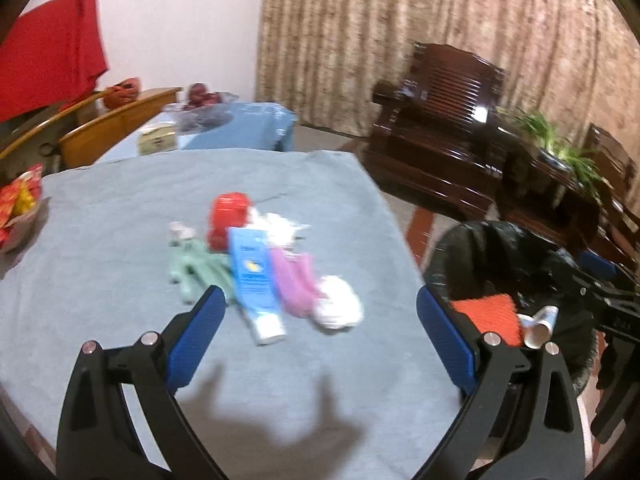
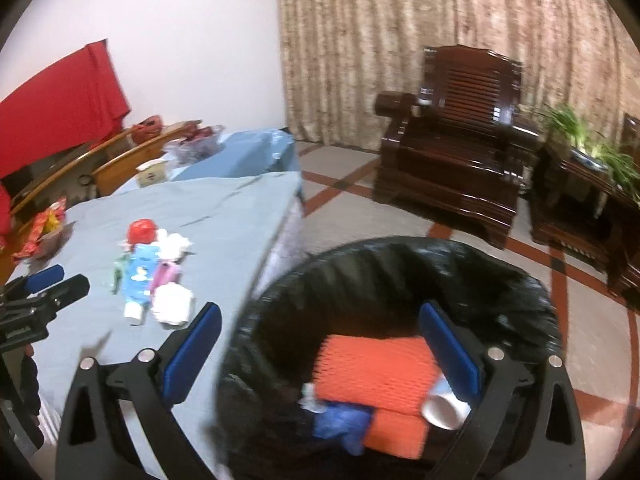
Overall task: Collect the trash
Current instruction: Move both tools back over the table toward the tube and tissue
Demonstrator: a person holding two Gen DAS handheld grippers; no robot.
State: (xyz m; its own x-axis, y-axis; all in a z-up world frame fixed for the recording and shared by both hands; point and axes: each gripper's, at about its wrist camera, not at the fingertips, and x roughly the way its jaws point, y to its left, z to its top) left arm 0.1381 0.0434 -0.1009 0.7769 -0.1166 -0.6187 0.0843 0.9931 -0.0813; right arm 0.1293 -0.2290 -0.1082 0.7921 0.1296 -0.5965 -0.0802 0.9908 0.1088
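Both hands empty, trash pile waiting on the desk.

My left gripper (image 1: 316,344) and right gripper (image 2: 320,356) stand wide open, holding nothing. Trash pile (image 1: 260,268) sits mid-desk (image 1: 100,240); the lined bin (image 2: 400,272) stands beside the edge. Risk: overlapping tube (image 1: 256,280) and tissue (image 1: 338,306) could snag together and drop short of the bin.

My left tongs (image 1: 316,312): two black skeletal arms with triangular cut-outs, each carrying a flat blue ribbed pad (image 1: 196,340) on its inner face and two round silver rivets near the pad. My right tongs (image 2: 320,344): same build, black frame, blue pads (image 2: 450,350), silver rivets. Seen from the other camera, each shows a black bracket body with small screws and faint white lettering, too blurred for me to read.
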